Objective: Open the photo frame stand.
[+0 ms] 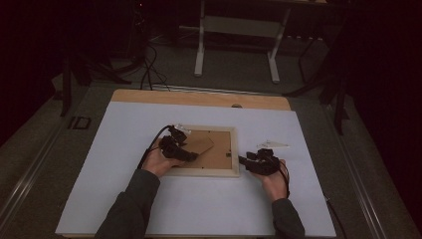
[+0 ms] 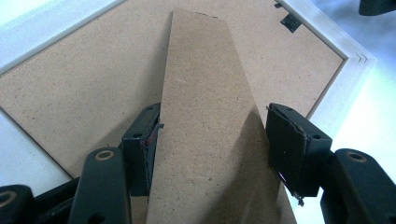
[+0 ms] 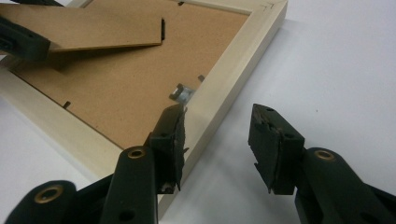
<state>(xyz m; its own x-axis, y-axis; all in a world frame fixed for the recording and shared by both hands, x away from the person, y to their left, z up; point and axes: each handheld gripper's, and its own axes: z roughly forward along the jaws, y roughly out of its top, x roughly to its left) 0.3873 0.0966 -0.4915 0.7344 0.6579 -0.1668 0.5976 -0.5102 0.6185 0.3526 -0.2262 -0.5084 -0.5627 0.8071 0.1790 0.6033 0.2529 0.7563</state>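
Observation:
A pale wooden picture frame (image 1: 234, 149) lies face down on the white sheet, its brown backing board (image 3: 126, 98) up. The hinged cardboard stand (image 2: 205, 70) on the back is tilted up off the board. My left gripper (image 2: 215, 121) is shut on the stand's two long edges, near the frame's left side (image 1: 193, 157). My right gripper (image 3: 218, 121) stands open at the frame's right rail (image 3: 233, 74). One pad hangs over the rail's inner edge by a metal tab (image 3: 183, 93), the other over the bare sheet. In the high view the right gripper (image 1: 242, 160) points at that rail.
A white sheet (image 1: 199, 209) covers most of the wooden table (image 1: 199, 97). A small pale flat piece (image 1: 276, 144) lies on the sheet to the right of the frame. Cables and a white stand's legs (image 1: 199, 59) are on the floor beyond the table.

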